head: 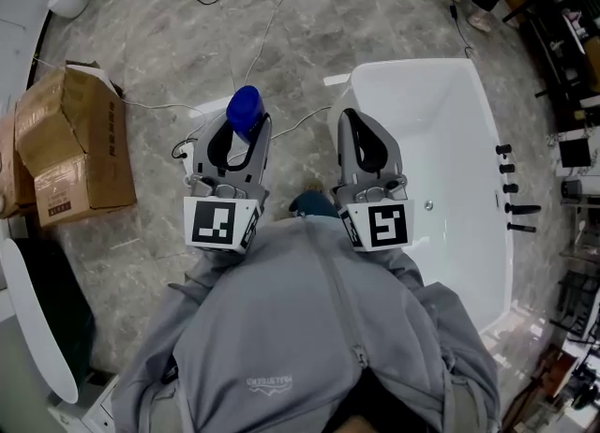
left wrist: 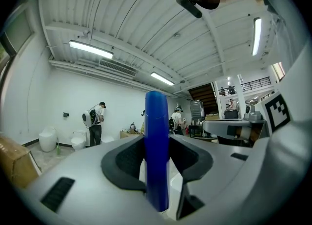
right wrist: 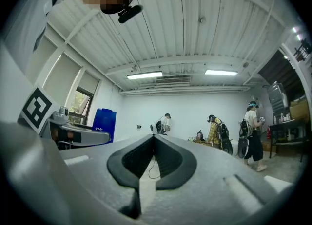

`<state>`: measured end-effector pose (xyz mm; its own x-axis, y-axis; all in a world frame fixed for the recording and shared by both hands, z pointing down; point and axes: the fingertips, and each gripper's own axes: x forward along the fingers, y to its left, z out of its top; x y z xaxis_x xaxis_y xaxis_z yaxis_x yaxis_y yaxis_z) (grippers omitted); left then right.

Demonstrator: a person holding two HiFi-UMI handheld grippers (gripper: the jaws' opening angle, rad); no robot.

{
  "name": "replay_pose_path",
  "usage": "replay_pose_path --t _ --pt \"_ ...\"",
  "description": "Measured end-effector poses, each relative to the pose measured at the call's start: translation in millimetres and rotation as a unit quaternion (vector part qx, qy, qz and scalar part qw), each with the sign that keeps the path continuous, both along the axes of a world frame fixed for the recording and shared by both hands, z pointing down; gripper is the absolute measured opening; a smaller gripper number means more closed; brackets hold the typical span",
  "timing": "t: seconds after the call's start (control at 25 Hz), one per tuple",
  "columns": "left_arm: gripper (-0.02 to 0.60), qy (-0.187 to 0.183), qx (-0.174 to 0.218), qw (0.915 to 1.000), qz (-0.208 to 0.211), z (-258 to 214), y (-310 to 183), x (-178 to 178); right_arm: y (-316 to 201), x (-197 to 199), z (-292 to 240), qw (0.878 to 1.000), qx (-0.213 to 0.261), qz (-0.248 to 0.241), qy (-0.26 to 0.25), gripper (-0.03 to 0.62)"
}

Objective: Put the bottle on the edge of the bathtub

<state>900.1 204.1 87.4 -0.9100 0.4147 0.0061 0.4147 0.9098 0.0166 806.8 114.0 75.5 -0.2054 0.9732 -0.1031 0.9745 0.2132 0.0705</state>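
Zero placing done so far: at nine o'clock a cardboard box (head: pixel 66 145) sits on the marble floor (head: pixel 159 47), its contents hidden. Just left of twelve, the left gripper (head: pixel 246 131) clamps the upright blue bottle (head: pixel 244 108) over that floor, not yet at the tub. At one o'clock the right gripper (head: pixel 352 120) is closed on nothing. At three o'clock the white bathtub (head: pixel 412 66) looks empty, its edge bare. Carrying across and setting down appear left.

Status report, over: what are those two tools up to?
Left tool shut on blue bottle. Right tool shut, empty. Bathtub rim by it looks bare.
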Motion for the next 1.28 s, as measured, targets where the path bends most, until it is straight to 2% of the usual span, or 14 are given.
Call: replay_pose_path --t 0.32,0.52,0.68,0.84,1.16,1.28 --pt "0.155 -0.009 0.010 0.9999 -0.006 7 30 -7 30 -11 0 1.000 -0.006 -0.006 -0.004 0.003" --pt "0.153 -0.013 0.012 0.9998 -0.009 10 56 -29 59 -33 6 1.000 -0.001 -0.015 -0.004 0.003" --pt "0.153 -0.017 0.003 0.9998 -0.001 10 79 -60 91 -61 12 1.000 0.003 -0.026 -0.001 0.003" --pt "0.150 -0.037 -0.011 0.9992 0.015 4 113 -97 135 -97 15 0.999 0.005 -0.036 0.002 0.003" --pt "0.149 -0.029 0.003 0.9995 0.009 2 202 -174 223 -180 8 0.999 0.005 -0.042 -0.002 0.003" --pt "0.149 -0.052 0.002 0.9985 0.016 -5 228 -206 247 -211 7 0.999 0.007 -0.039 -0.004 0.003"
